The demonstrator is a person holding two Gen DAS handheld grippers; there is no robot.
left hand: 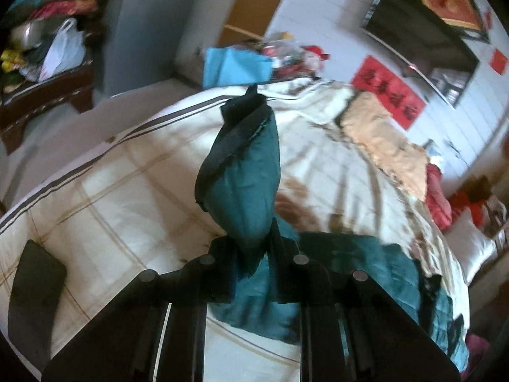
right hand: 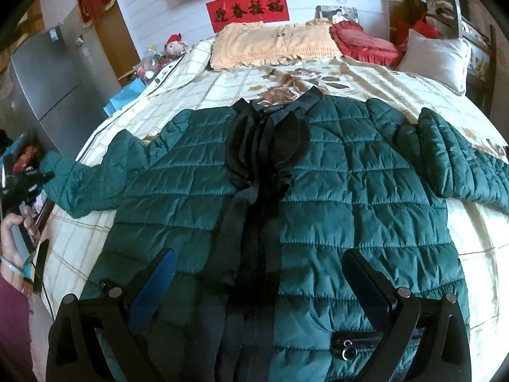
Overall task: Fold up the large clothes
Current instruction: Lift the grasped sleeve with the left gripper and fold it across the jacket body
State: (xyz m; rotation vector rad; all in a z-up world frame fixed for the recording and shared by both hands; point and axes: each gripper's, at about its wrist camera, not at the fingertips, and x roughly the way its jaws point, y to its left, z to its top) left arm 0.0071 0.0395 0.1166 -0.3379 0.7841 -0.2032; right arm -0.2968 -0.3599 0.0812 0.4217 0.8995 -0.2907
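A dark green quilted jacket (right hand: 334,197) with a black collar and front placket lies spread face up on the bed (right hand: 203,89), both sleeves out to the sides. My right gripper (right hand: 259,273) is open and empty, hovering over the jacket's lower front. My left gripper (left hand: 251,251) is shut on the end of the jacket's left sleeve (left hand: 245,172), whose black-trimmed cuff sticks up past the fingers. In the right wrist view the left gripper (right hand: 30,178) shows at the far left, at the sleeve's end (right hand: 82,181).
Pillows lie at the bed's head: a peach one (right hand: 270,44), a red one (right hand: 362,41), a white one (right hand: 435,60). A grey fridge (right hand: 44,86) and a blue bag (right hand: 124,95) stand left of the bed. A dark phone-like slab (left hand: 35,286) lies on the bedcover.
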